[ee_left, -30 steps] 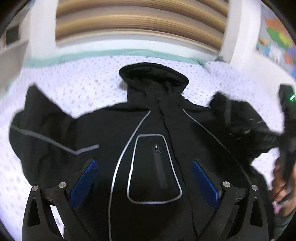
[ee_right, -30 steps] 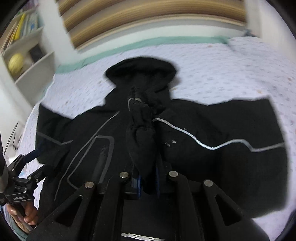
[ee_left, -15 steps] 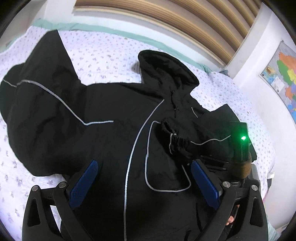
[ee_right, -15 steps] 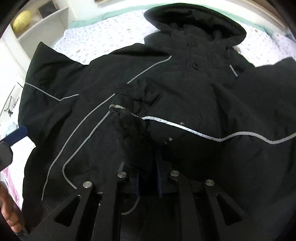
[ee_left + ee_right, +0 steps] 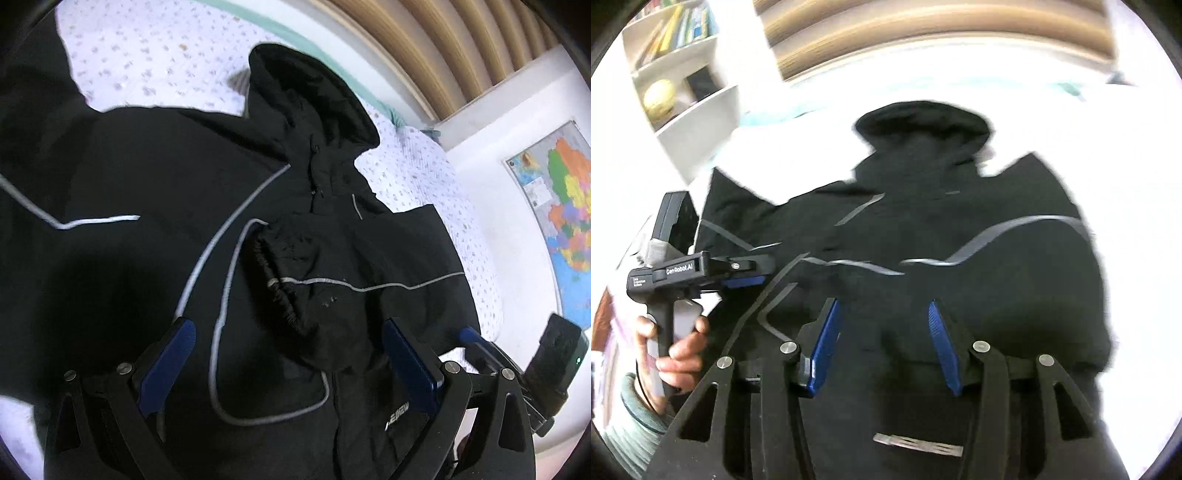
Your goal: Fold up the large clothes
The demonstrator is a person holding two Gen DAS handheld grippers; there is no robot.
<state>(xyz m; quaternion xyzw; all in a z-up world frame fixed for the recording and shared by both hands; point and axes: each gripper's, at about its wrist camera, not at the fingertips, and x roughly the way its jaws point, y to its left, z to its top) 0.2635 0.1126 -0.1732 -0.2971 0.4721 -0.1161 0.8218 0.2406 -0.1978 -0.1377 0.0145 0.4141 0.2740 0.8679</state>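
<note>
Your black jacket point(image 5: 155, 177) lies front-up across the floral bedsheet point(image 5: 155, 51), filling most of the left wrist view. Its hood point(image 5: 314, 96) points toward 12 o'clock, near the slatted headboard point(image 5: 443, 44). One sleeve point(image 5: 354, 273) is folded across the chest, its gathered cuff point(image 5: 273, 284) lying near the centre of the frame and its grey piping running out toward 3 o'clock. The other sleeve spreads away toward 9 o'clock.

Your left gripper point(image 5: 291, 365) hangs over the jacket's lower front with its blue pads point(image 5: 168, 363) spread wide and nothing between them. At 4 o'clock in that view your right gripper point(image 5: 480, 343) shows only partly.

In the right wrist view, which is blurred, your right gripper point(image 5: 882, 343) has its jaws parted, the blue pads point(image 5: 825, 343) standing apart over black cloth; they pinch nothing. Your left hand point(image 5: 677, 343) shows at 8 o'clock, wrapped round the handle of the left gripper. A shelf point(image 5: 690, 107) sits at 10 o'clock, and a map point(image 5: 557, 221) hangs at 3 o'clock in the left view.
</note>
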